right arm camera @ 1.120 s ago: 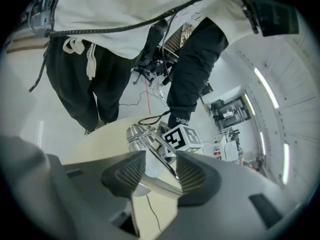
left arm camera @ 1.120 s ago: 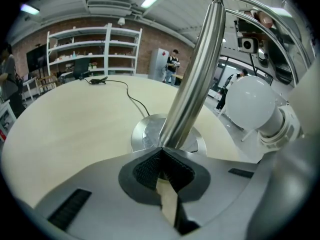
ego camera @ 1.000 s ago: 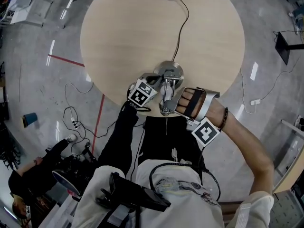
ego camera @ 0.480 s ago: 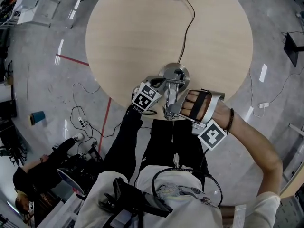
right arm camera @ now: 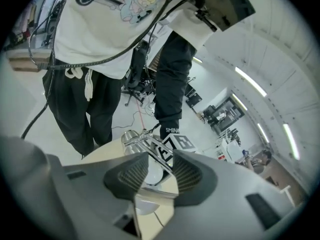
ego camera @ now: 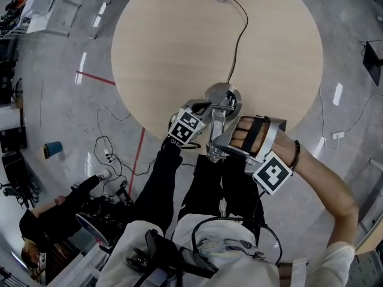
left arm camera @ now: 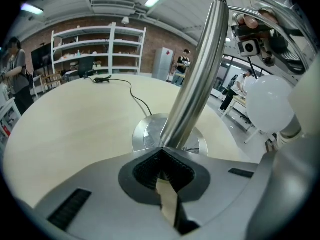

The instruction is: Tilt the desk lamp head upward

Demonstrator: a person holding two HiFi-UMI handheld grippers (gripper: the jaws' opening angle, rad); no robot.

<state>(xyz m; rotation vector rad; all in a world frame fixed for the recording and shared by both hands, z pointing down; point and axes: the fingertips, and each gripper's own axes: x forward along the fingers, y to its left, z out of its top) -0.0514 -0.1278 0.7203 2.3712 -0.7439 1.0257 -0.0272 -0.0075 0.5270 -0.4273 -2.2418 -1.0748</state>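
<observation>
One cord [ego camera: 246, 23] from lamp [ego camera: 231, 92] across table [ego camera: 155, 52]

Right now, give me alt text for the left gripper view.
The left gripper is clamped on the lamp's chrome pole just above its round base on a pale round table. A cord trails away across it, and a white bulb shows at right.

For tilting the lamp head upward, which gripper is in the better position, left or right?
The right gripper: its jaws have just been closing, with the lamp head between them. The left gripper is clamped on the lamp pole, so it likely serves only to steady it.
</observation>
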